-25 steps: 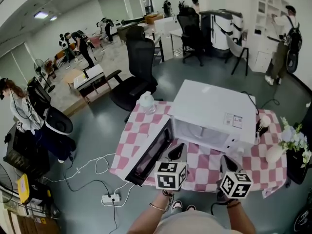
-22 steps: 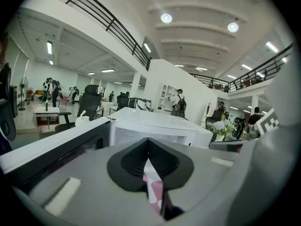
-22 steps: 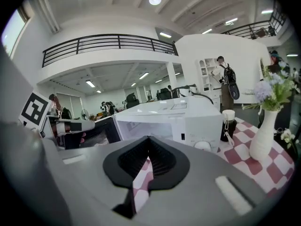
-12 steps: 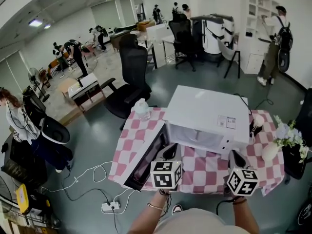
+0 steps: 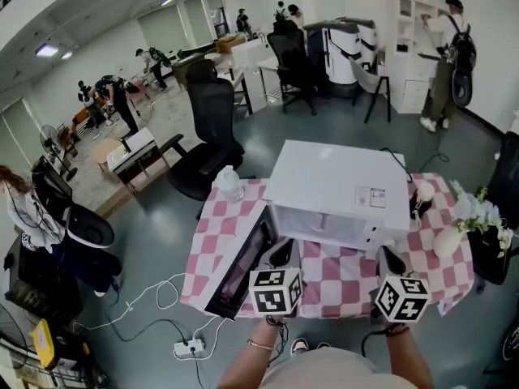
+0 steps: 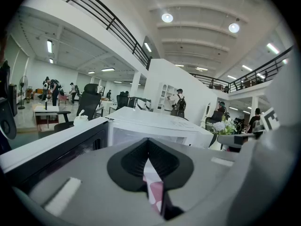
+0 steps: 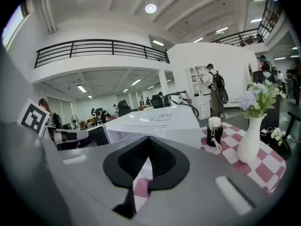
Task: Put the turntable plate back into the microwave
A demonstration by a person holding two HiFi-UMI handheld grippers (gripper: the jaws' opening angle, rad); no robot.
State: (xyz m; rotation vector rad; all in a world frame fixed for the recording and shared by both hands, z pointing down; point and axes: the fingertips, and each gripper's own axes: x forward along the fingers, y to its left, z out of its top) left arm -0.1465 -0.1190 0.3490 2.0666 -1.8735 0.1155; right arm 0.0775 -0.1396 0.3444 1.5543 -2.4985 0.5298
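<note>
While the person stands at the near edge of the counter (image 5: 212, 235), which is draped in a pink-and-white checked cloth (image 5: 340, 278), both grippers are held out side by side toward the white microwave (image 5: 336, 185). Its door (image 5: 243, 262) hangs wide open to the left, dark glass facing inward.

The left gripper (image 5: 281, 254) points at the lower left corner of the open cavity, close to the door's hinge side. In its own view the black fingers (image 6: 129, 164) are pressed together with nothing between them, only checked cloth showing past the tips. The right gripper (image 5: 392, 259) sits off the microwave's right front corner. Its fingers (image 7: 129, 166) are likewise closed tight and empty. Each carries its marker cube, the left (image 5: 276, 292) and the right (image 5: 402, 298), just ahead of the person's wrists.

I cannot make out the turntable plate. The cavity (image 5: 324, 227) reads only as a pale opening from the head view, and its floor is not clear in either gripper view.

A clear bottle (image 5: 229, 183) stands on the cloth behind the door. To the right of the microwave are a small dark bottle with a white cap (image 7: 214, 131) and a white vase (image 5: 447, 240) of pale flowers (image 5: 478, 213). A black office chair (image 5: 207, 128) stands beyond the counter, and a power strip (image 5: 188, 348) lies on the floor.
</note>
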